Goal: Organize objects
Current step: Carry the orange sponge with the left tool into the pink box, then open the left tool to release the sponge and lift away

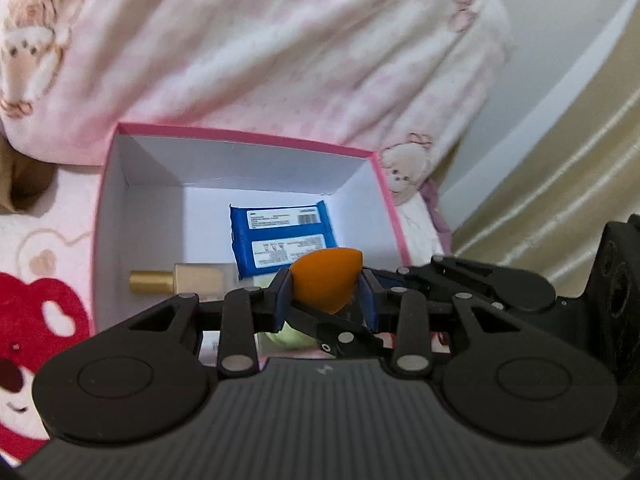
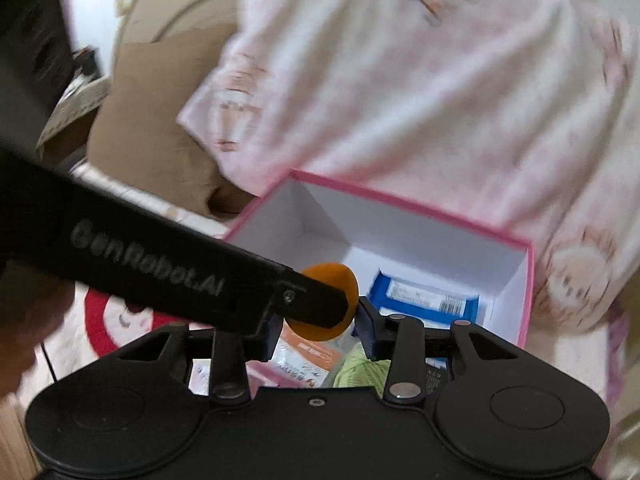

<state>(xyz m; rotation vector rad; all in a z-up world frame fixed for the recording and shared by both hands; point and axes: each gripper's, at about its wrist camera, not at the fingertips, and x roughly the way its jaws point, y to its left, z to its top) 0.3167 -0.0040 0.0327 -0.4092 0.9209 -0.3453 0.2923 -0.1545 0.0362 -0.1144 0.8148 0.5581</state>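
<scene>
orange, egg-shaped makeup sponge [image 1: 326,282] sits pinched between the blue pads of the left gripper [image 1: 325,298], held above the near edge of the pink box [image 1: 248,134]. in the right wrist view the right gripper [image 2: 320,330] brackets the same sponge from its flat end, its pads a little apart from it, with the left gripper's black finger crossing in front. inside the white-lined box lie a blue wipes pack [image 1: 280,236] and a gold-capped bottle [image 1: 180,279] on its side. the box rests on pink bedding [image 1: 240,48].

One pink box [image 1: 384,176], one blue packet [image 1: 280,236] (inside), one orange sponge [image 1: 326,280], one bottle [image 1: 180,280]
</scene>
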